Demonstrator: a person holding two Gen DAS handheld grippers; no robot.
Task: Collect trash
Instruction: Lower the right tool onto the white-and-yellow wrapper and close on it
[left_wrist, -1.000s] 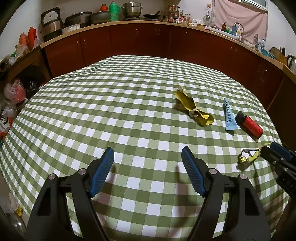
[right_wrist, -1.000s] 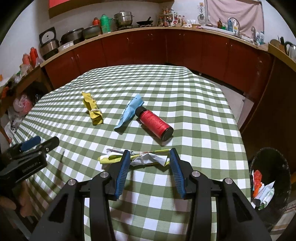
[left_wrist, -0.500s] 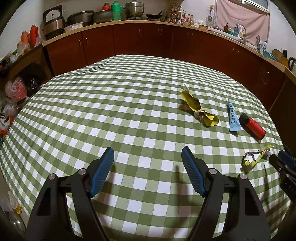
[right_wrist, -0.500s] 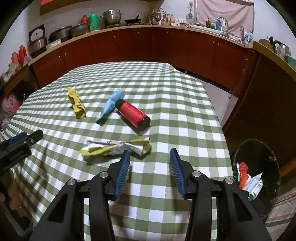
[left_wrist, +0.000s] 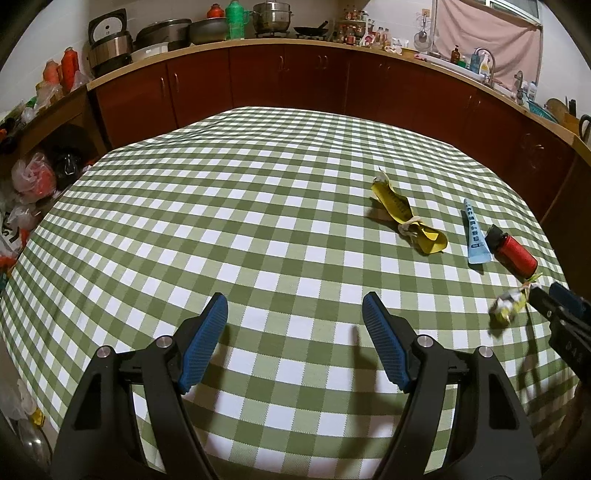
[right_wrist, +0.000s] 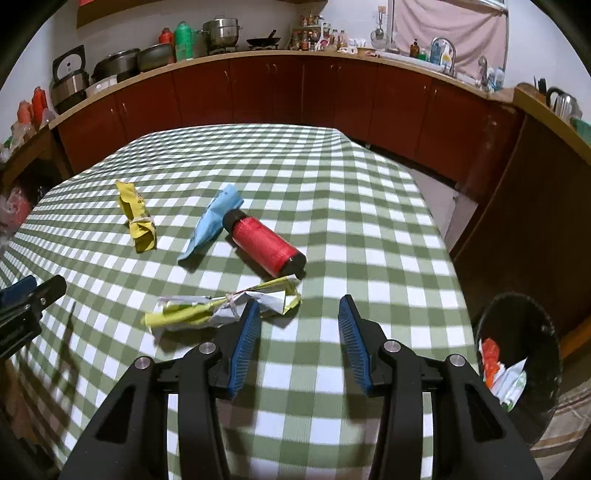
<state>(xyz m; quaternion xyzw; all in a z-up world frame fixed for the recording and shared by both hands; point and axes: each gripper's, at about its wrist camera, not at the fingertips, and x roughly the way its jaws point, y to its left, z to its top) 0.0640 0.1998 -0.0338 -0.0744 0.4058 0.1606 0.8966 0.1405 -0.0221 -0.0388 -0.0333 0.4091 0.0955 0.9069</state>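
Note:
Four pieces of trash lie on the green checked table (right_wrist: 332, 192). A crumpled green-and-white wrapper (right_wrist: 221, 308) lies just ahead and left of my right gripper (right_wrist: 298, 332), which is open and empty; its left finger (right_wrist: 245, 343) overlaps the wrapper's edge. A red bottle (right_wrist: 267, 245), a blue tube (right_wrist: 212, 221) and a yellow wrapper (right_wrist: 137, 216) lie farther back. My left gripper (left_wrist: 293, 341) is open and empty over bare cloth. In its view the yellow wrapper (left_wrist: 404, 218), tube (left_wrist: 474, 236), bottle (left_wrist: 513, 254) and green wrapper (left_wrist: 508, 304) sit to the right.
A black trash bin (right_wrist: 517, 362) holding several wrappers stands on the floor right of the table. Dark red cabinets (right_wrist: 295, 92) with pots on the counter ring the room. Plastic bags (left_wrist: 29, 177) pile at the left.
My right gripper has pulled back and shifted right, so the green wrapper now lies ahead and left instead of between the fingers. The left gripper has barely moved.

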